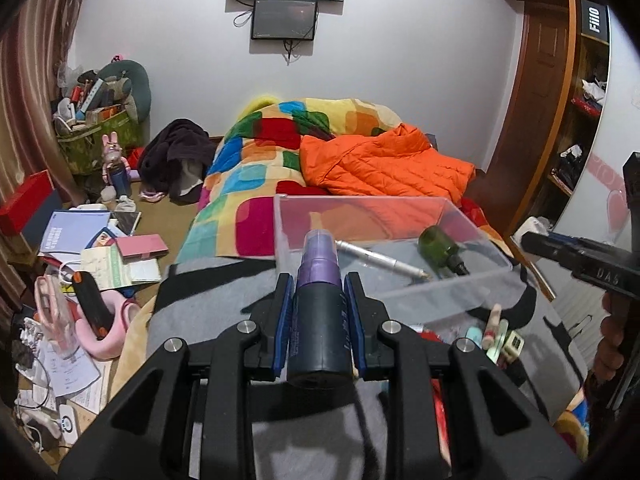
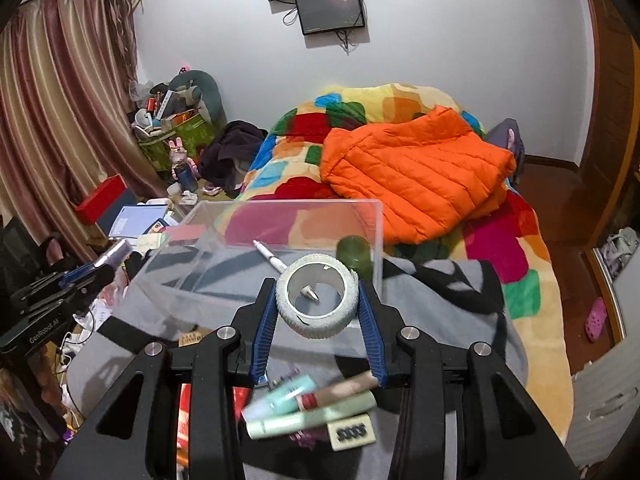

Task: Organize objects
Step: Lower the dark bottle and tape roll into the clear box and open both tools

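So the left hand-held gripper [image 1: 319, 304] is clamped on a dark spray bottle [image 1: 319, 320] with a purple cap, pads pressed on both sides. The right hand-held gripper [image 2: 318, 300] is squeezing a pale tape roll [image 2: 317, 294] between its blue pads. Just ahead of both sits a clear plastic box [image 2: 280, 240] on the bed, with a pen [image 1: 380, 260] and green bottle [image 1: 440, 246] inside. Small tubes [image 2: 312, 412] lie under the right one.

I'm seeing the box [image 1: 396, 240] sitting on the bed [image 1: 248, 184], the pen [image 1: 380, 258] and bottle [image 1: 440, 246] lying inside it, a jacket [image 1: 380, 164] lying behind it, small tubes [image 2: 312, 404] lying before it.
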Tool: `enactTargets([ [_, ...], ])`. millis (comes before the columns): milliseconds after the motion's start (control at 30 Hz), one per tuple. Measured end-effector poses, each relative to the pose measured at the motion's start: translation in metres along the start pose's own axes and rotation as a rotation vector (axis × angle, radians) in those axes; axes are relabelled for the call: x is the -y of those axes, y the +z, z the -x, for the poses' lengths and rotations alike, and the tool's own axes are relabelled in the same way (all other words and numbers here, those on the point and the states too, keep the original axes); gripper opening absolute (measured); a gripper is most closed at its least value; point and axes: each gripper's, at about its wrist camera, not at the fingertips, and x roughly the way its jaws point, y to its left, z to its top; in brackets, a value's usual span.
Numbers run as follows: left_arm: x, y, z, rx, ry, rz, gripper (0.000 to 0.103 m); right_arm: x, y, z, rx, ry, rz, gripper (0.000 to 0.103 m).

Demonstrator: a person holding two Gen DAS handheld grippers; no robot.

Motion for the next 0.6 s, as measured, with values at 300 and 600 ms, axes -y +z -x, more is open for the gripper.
enactTargets([
  [300, 0.012, 0.019, -0.033, -0.034, 0.007, -0.025, 0.025, -0.015, 0.019, -0.035, -0.048, 0.007, 0.029, 0.036],
  [600, 0.025, 0.025, -0.072, -0.095, 0.016, -0.058, 0.025, -0.019, 0.022, -0.086, -0.146, -0.014, 0.06, 0.036],
])
